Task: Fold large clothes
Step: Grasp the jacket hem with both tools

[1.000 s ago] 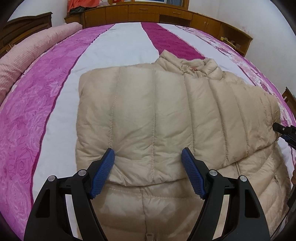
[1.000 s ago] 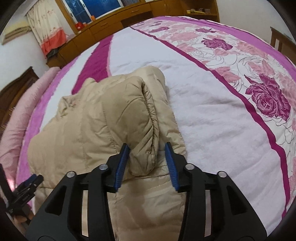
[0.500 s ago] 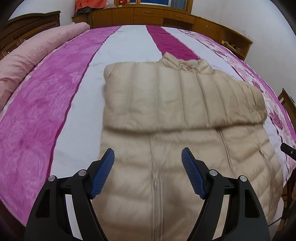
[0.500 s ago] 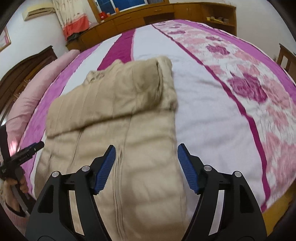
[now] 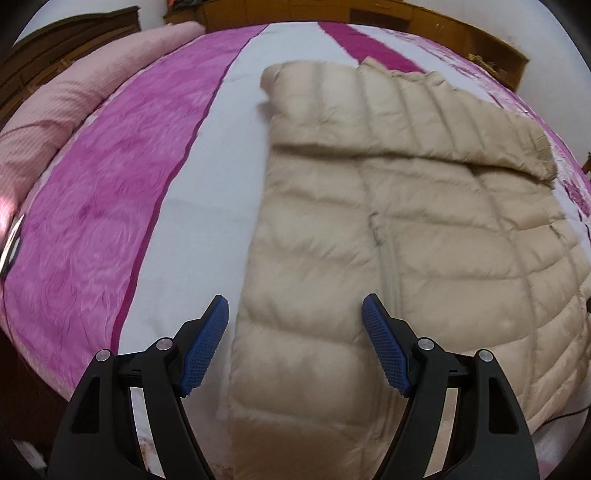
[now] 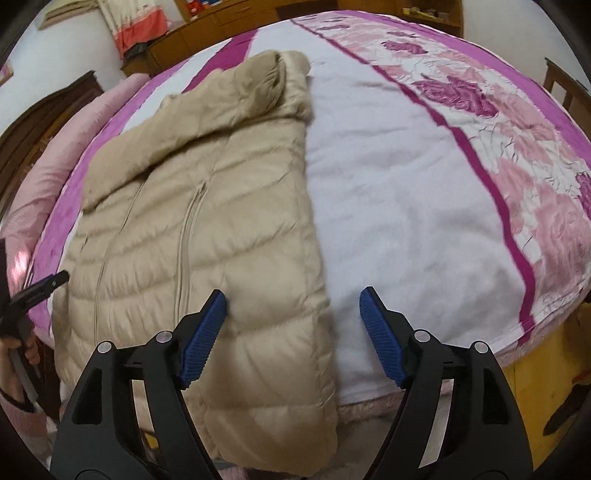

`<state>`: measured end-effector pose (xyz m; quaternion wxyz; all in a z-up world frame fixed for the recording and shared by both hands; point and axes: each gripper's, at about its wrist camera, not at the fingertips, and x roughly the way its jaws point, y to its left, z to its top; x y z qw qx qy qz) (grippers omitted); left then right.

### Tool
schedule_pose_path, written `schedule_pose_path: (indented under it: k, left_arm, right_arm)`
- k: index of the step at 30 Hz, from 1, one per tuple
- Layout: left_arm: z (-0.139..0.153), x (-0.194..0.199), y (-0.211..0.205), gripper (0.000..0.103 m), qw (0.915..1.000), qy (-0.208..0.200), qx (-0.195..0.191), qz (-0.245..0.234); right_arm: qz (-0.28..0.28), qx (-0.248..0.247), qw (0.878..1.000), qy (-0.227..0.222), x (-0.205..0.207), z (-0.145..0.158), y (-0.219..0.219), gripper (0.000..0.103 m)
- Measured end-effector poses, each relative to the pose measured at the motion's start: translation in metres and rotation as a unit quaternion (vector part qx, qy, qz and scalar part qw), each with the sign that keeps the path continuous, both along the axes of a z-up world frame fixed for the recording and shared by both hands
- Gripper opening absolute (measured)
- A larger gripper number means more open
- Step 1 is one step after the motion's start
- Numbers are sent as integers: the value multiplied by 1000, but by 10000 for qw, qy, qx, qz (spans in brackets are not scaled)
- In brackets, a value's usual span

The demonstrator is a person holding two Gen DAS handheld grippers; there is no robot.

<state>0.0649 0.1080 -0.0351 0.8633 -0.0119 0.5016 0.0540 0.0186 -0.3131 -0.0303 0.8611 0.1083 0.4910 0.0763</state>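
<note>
A beige quilted down jacket [image 5: 399, 229] lies flat on the bed, zipper up, with both sleeves folded across its chest near the collar. Its hem reaches the bed's near edge. My left gripper [image 5: 295, 345] hovers open above the jacket's lower left corner, nothing between its blue pads. My right gripper [image 6: 293, 338] hangs over the jacket [image 6: 207, 229] at its lower right edge; its jaws are still opening and hold nothing. In the right wrist view the left gripper's black tip [image 6: 37, 291] shows at the far left, held by a hand.
The bed has a bedspread [image 5: 110, 206] in pink, magenta and white stripes, floral on the right [image 6: 517, 155]. A pink bolster [image 5: 66, 99] lies along its left side. Wooden cabinets [image 6: 207, 29] line the far wall. A wooden chair [image 6: 569, 88] stands at right.
The right gripper let go of the folded sleeve and opened wide. Both grippers drew back from the chest toward the hem at the bed's near edge. The left stayed open.
</note>
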Motion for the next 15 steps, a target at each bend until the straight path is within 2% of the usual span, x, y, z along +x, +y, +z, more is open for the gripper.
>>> schedule_pose_path:
  k: [6,9,12,15]
  left_arm:
    - [-6,-9,0,74,9999,56,33,-90]
    - [-8,-13,1,74,9999,60,-43,-94]
    - [-11,-15,4,74,9992,124,-374,-94]
    - [-13,-22,9,74,9937,194,-1072,-260]
  right_arm:
    - [166,15,9998,91,-7,-10,10,78]
    - [230,280,9992,138,-7,-12,11,78]
    - [256,556,9979,196,-7,-16,11,78]
    - [295,622,9975,164,-10,-16,13,80]
